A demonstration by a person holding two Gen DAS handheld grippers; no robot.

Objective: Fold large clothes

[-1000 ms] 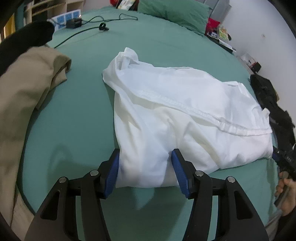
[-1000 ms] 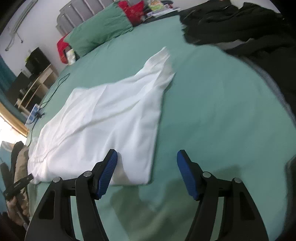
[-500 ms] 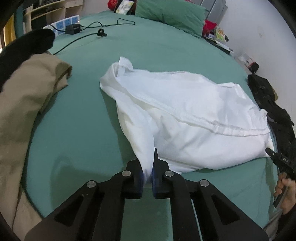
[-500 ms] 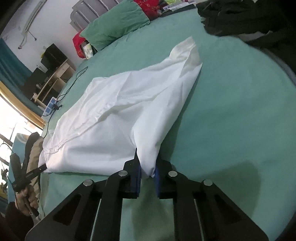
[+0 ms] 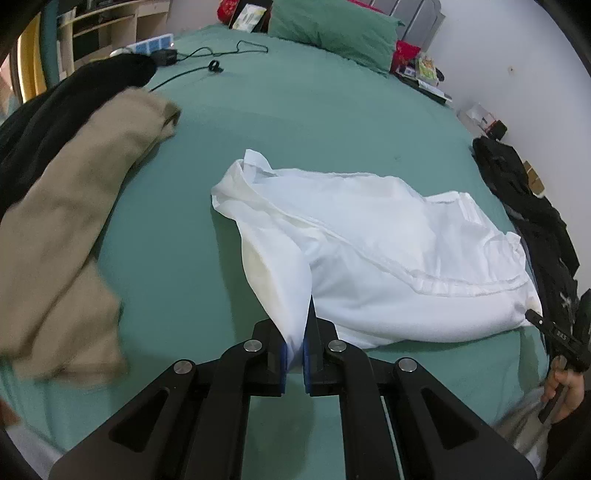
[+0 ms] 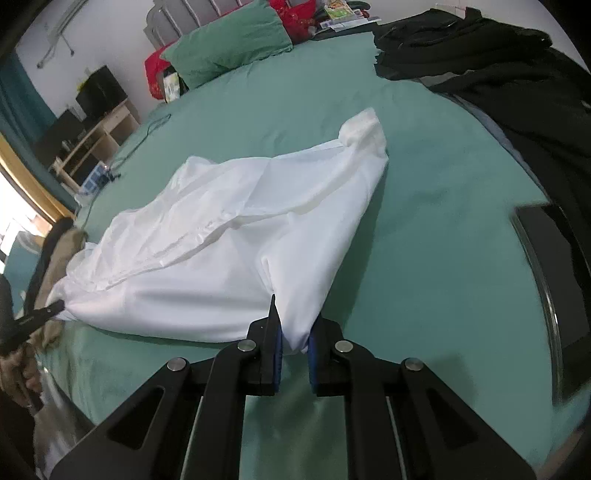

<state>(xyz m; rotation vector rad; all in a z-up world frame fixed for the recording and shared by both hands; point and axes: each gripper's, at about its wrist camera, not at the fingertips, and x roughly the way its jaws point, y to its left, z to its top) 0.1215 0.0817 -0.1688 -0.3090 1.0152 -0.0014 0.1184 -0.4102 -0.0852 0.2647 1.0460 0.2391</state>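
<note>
White cloth, a large crumpled garment (image 5: 388, 254), lies spread across the middle of a bed covered in a green sheet (image 5: 295, 110). Two hand-held claws grip its near edge, one at each corner.

In the left wrist view, the left claw (image 5: 294, 354) is clamped on a fold of the white garment. Its blue pads (image 5: 283, 360) press the fabric from both sides, and the pinched corner is drawn up off the sheet into a taut ridge running away toward the far end of the cloth. At the right edge of this view, the right claw's black tip (image 5: 546, 326) meets the garment's other near corner, and a hand (image 5: 565, 391) holds its handle.

In the right wrist view, the right claw (image 6: 293, 347) is likewise closed on a bunched corner of the white garment (image 6: 240, 236), which rises from the sheet into the pads. The left claw's tip (image 6: 48, 308) touches the cloth's far-left corner.

A tan garment (image 5: 70, 221) lies on the bed to the left of the white one, apart from it, with dark clothing (image 5: 55, 110) behind it. Black clothes (image 6: 498, 66) are piled along the bed's right side. A green pillow (image 5: 332, 26) sits at the head of the bed, and a black cable (image 5: 207, 62) trails over the sheet near it.
</note>
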